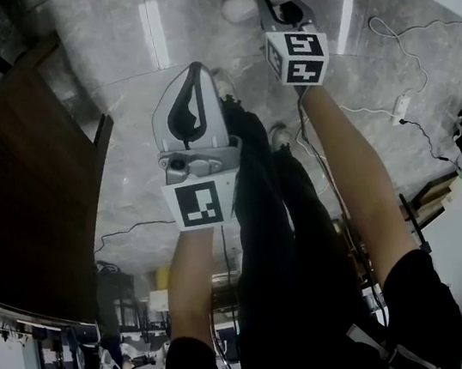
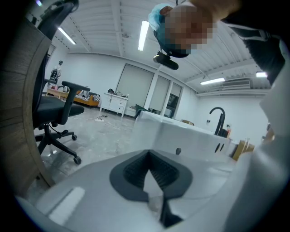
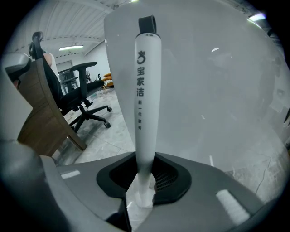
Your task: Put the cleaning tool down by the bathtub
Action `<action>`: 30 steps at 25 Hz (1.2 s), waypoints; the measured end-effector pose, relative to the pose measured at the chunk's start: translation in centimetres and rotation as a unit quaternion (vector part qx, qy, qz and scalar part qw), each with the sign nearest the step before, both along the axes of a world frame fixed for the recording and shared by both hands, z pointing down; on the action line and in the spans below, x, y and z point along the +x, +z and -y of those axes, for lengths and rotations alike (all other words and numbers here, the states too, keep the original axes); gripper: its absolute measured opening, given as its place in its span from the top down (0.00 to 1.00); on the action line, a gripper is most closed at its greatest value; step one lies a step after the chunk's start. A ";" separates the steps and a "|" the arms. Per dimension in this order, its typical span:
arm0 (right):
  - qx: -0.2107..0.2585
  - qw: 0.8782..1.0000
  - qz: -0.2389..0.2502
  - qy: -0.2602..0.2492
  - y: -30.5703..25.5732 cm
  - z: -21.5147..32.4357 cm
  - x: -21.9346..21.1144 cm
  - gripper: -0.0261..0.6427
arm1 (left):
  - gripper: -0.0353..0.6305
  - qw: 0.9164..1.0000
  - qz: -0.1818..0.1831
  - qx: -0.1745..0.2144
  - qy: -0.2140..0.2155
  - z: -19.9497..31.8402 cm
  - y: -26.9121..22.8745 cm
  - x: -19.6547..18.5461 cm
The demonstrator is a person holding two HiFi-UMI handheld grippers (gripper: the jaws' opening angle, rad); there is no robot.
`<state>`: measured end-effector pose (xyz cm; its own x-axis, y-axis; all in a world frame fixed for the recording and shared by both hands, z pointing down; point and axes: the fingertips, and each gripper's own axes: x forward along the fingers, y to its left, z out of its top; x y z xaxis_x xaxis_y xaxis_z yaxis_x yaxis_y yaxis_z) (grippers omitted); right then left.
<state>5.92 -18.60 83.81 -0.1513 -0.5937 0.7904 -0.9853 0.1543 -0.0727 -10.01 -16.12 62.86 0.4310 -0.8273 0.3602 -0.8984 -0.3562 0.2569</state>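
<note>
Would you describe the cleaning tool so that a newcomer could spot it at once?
In the right gripper view, the white bathtub fills the background. Before it, the right gripper is shut on the cleaning tool: a slim white handle with a black cap and printed characters, unlike the black office chair at left.

Left of the cleaning tool (image 3: 147, 90) a black office chair (image 3: 81, 93) on castors stands on a glossy grey marbled floor (image 3: 106, 138), with a slanted brown wooden panel (image 3: 43, 120) nearer still on that side. Right behind the tool a plain white surface (image 3: 217, 90) fills the view. Beyond the chair, far from the tool, the room runs on under a white ribbed ceiling (image 3: 77, 22) with a lit strip light (image 3: 72, 47), and a thin white cable (image 1: 398, 31) loops over the tiles to the tool's right in the head view.
</note>
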 end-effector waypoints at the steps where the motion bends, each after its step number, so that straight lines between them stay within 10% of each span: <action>1: 0.000 1.000 0.000 0.001 0.0 0.2 0.1 0.83 | 0.94 1.000 0.000 -0.001 0.000 -0.1 0.0 0.0; 30: -0.003 1.000 0.011 0.010 0.8 2.0 0.5 0.82 | 0.94 1.000 0.004 -0.003 -0.012 1.1 0.5 -0.7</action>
